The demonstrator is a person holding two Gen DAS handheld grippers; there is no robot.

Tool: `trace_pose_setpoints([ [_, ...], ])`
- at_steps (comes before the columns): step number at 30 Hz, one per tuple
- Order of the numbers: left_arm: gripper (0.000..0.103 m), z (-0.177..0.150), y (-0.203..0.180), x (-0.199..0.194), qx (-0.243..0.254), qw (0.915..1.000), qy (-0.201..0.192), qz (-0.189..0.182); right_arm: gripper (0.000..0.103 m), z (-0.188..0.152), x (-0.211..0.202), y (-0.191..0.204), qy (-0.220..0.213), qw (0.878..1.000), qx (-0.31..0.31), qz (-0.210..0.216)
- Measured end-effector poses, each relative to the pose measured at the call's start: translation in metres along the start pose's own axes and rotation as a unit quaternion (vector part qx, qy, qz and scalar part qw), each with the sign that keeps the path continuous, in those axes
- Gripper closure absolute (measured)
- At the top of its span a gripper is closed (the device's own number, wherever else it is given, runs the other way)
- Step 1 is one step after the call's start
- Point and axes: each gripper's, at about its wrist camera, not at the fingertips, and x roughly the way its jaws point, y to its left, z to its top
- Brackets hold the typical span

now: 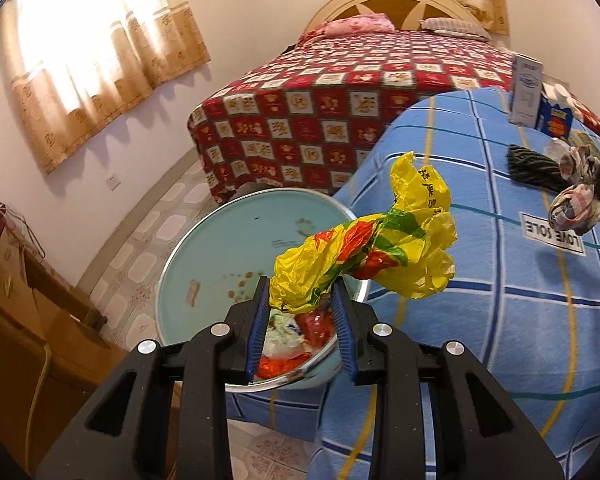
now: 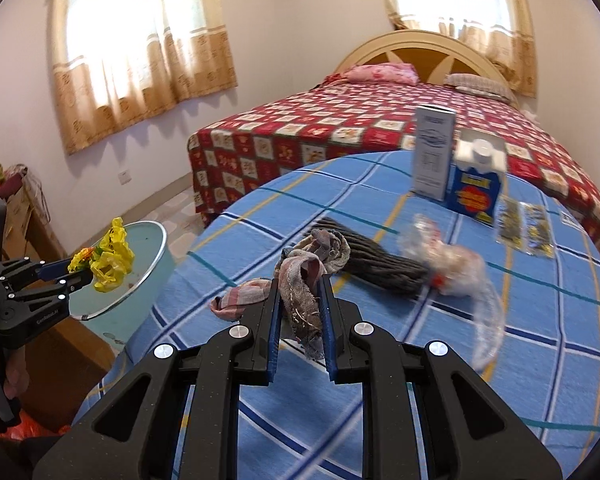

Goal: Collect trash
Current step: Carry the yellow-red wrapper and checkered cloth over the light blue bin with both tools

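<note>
Fingers of the left gripper [image 1: 300,300] clench a crumpled yellow plastic bag [image 1: 364,248] above the open pale-blue trash bin [image 1: 204,240] beside the table with the blue checked cloth [image 1: 500,320], and only the left wrist view shows wrappers inside the bin. The right gripper [image 2: 300,300] clamps a frayed rag [image 2: 300,284] over the cloth. Only the right wrist view shows the clear plastic wrap [image 2: 452,264], blurred, near a dark ribbed cloth [image 2: 372,260], a grey carton [image 2: 434,152] and a blue carton [image 2: 476,184].
</note>
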Motion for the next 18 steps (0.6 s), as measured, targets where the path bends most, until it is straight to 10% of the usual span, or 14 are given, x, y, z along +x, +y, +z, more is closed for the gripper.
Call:
trace_pose_setpoints([
  [18, 0.072, -0.013, 0.053, 0.008, -0.039, 0.9987, 0.012, 0.032, 0.085, 0.02, 0.04, 0.054, 0.016, 0.998, -0.054, 0.022],
])
